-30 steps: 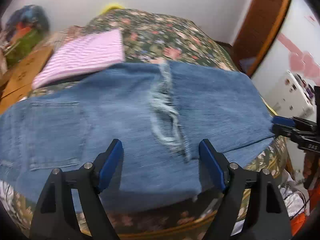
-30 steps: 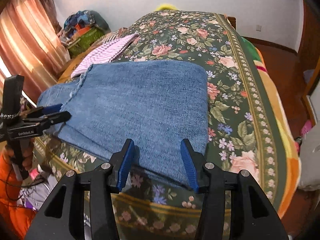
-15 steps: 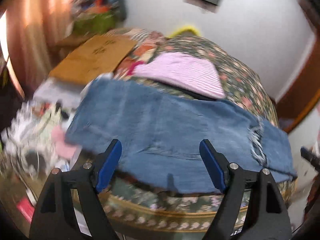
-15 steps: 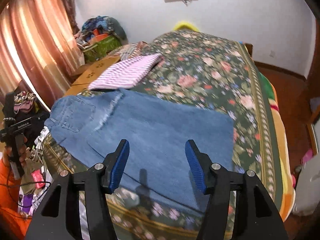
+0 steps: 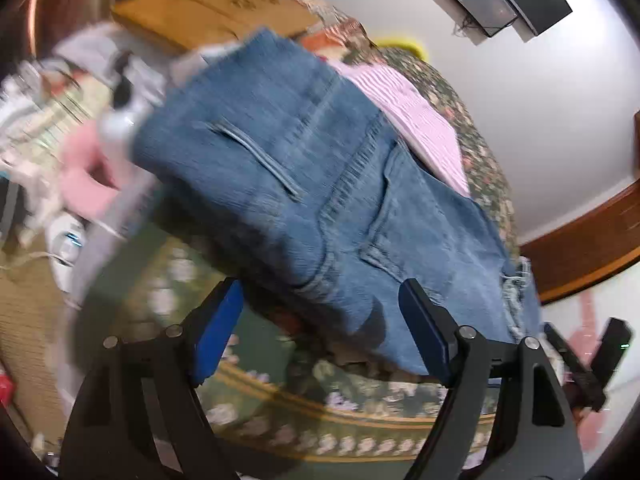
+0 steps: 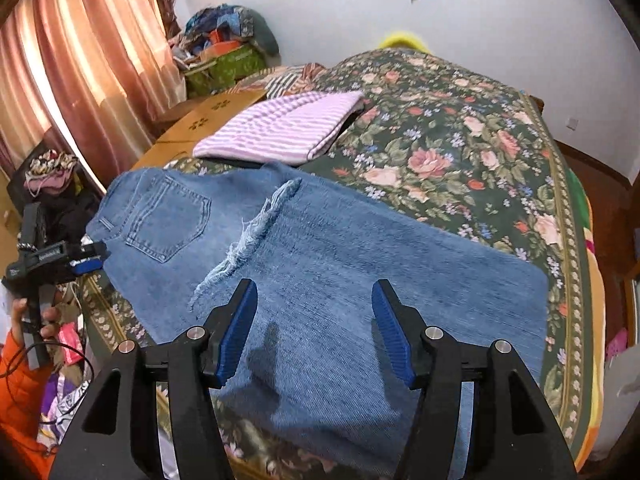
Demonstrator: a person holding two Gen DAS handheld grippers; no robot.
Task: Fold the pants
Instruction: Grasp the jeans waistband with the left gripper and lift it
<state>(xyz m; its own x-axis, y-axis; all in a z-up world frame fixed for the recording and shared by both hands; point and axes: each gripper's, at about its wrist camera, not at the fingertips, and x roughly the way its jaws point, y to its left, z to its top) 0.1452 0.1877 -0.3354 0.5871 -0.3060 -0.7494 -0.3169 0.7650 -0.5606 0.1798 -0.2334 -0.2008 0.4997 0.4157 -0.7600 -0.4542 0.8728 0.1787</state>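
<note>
Lying folded on bed (image 6: 460,128), jeans (image 6: 340,264), tongs (image 6: 316,328) agape.

Bed (image 6: 460,152) covered in a dark green spread with pink roses and a gold border. Folded blue jeans (image 6: 340,280) flat across its near edge, frayed hem on top. Folded pink-striped garment (image 6: 284,128) just behind, near the far-left side.

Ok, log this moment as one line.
jeans: folded once on bed | left gripper: open, at waist end | right gripper: open above leg
</note>
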